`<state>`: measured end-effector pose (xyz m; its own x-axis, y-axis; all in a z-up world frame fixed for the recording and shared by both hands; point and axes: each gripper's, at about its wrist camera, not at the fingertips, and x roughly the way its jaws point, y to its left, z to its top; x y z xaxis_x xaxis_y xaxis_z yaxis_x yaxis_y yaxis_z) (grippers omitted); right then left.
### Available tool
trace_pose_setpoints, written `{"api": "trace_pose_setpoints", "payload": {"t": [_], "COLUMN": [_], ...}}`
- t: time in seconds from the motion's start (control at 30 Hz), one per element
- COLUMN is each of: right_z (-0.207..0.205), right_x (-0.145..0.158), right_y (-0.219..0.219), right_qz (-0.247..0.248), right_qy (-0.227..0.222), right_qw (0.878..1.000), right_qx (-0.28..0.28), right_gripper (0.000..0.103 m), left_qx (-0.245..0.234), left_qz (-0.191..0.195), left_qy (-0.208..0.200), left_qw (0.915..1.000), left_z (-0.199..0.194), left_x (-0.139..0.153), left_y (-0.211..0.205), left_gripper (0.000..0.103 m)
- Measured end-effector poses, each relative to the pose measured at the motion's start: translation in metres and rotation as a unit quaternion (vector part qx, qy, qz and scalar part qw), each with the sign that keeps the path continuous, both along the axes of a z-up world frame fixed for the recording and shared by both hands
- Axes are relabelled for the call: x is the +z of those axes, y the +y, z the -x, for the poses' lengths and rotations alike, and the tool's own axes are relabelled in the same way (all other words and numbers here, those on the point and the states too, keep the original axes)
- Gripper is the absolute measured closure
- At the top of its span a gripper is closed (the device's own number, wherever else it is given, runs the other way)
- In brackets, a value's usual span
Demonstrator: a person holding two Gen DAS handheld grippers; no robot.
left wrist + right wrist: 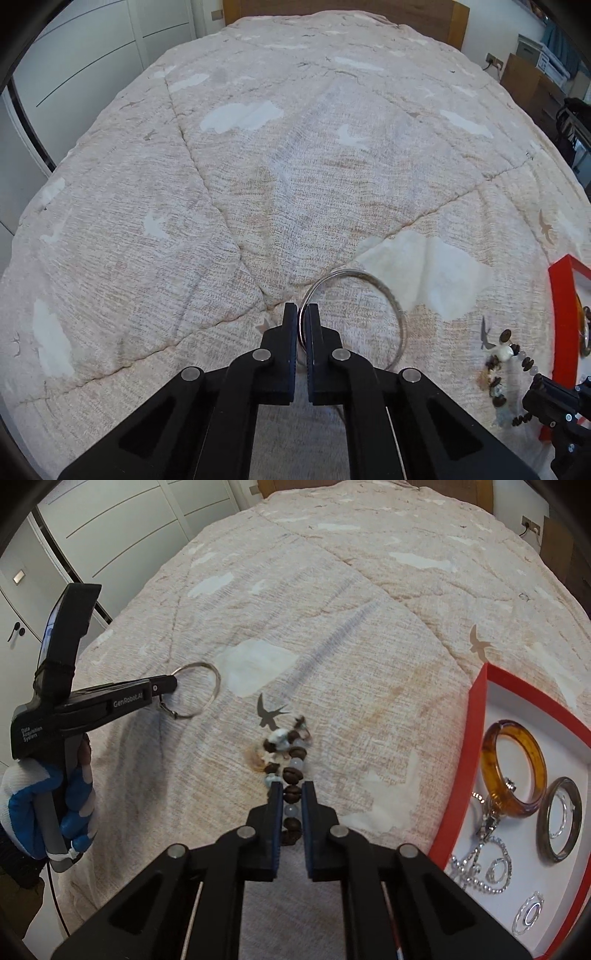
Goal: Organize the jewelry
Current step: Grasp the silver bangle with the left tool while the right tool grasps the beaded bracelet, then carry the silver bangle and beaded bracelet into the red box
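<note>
A thin silver bangle (391, 302) stands tilted over the quilt, and my left gripper (302, 314) is shut on its left rim. The right wrist view shows that same bangle (214, 675) pinched at the tip of the left gripper (168, 686). My right gripper (291, 794) is shut on a bracelet of brown and pale beads (291, 771), whose far end hangs blurred above the quilt. The beaded bracelet (498, 365) and the right gripper (546, 402) also show at the left wrist view's lower right. A red jewelry box (476, 701) lies to the right.
Inside the box's white lining (517, 698) lie an amber bangle (517, 768), a dark bangle (559, 819), a sparkly chain (480, 849) and small rings (530, 915). The box's red rim (559, 317) borders the left wrist view. A person's gloved hand (44, 801) grips the left tool. Pink quilt (277, 166) spreads ahead; white wardrobes (110, 524) stand left.
</note>
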<state>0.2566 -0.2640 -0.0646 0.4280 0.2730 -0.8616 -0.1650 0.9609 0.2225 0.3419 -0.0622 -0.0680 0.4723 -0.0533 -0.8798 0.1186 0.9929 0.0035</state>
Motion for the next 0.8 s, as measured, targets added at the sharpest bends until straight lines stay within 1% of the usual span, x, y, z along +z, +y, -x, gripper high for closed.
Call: {"api": "trace_pose_setpoints", "payload": {"t": [0.43,0.7,0.8], "right_z": [0.036,0.074,0.089], "right_x": [0.061,0.098,0.109], "right_y": [0.02,0.028,0.028], "right_qz": [-0.015,-0.017,-0.014], "right_qy": [-0.058,-0.091,-0.103], "right_qw": [0.998,0.996,0.995], "right_qx": [0.01,0.013,0.012], "right_gripper": [0.094,0.094,0.094], "left_qx": [-0.001,0.004,0.002], "left_qz": [0.004,0.004,0.004], "left_qy": [-0.033,-0.061,-0.072], "left_qw": [0.9994,0.9981,0.9974], "left_z": [0.043,0.081,0.094], "left_x": [0.05,0.088,0.1], "left_y": [0.016,0.032,0.032], "left_gripper": [0.1,0.1,0.1]}}
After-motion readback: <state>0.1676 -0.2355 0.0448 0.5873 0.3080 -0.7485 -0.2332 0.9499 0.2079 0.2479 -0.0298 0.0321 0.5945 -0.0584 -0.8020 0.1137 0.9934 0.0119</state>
